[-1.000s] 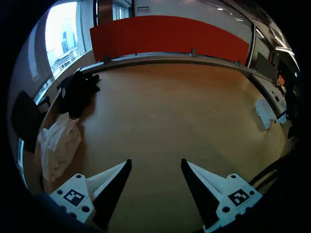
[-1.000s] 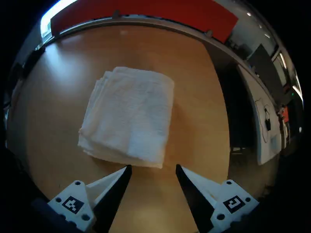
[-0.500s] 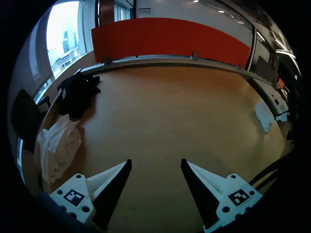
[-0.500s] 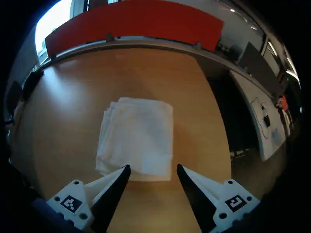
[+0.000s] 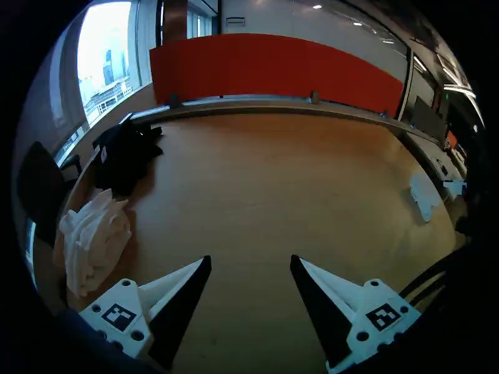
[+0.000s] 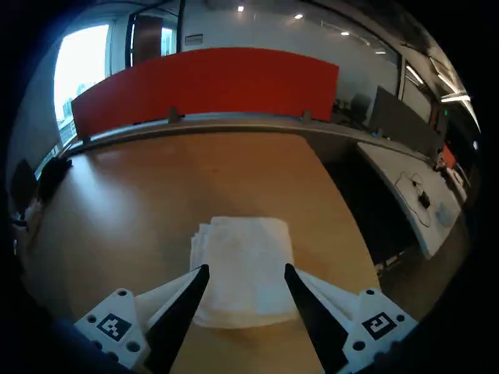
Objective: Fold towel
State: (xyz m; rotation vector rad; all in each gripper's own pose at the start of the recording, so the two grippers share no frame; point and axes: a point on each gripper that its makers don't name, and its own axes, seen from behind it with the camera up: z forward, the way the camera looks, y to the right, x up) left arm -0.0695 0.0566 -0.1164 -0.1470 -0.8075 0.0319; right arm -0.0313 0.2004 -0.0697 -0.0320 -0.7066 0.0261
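Here the right tongs (image 6: 244, 268) stand wide open, both white-and-black fingers spread and gripping nothing. The folded white towel (image 6: 243, 274) lies flat on the pale wooden worktop (image 6: 143, 199) as a thick rectangular stack, with its layered edges showing along its left side. In the right gripper view its near half sits between the two fingers, and their inner edges overlap its long sides. Whether the fingers touch the cloth I cannot tell. Behind the worktop's far edge runs a long red partition panel (image 6: 206, 78). Off to the right, across a dark gap, stands a white neighbouring desk (image 6: 399, 177) with a dark cable lying on it.

The left tongs (image 5: 249, 258) are likewise wide open and empty, held over a bare stretch of the same wood. In the left gripper view a crumpled white cloth heap (image 5: 93, 240) sits at the worktop's left edge. Just beyond it lies a black bundle of fabric (image 5: 125, 156). A dark chair back (image 5: 37, 187) stands outside that edge, below a bright window (image 5: 103, 59).
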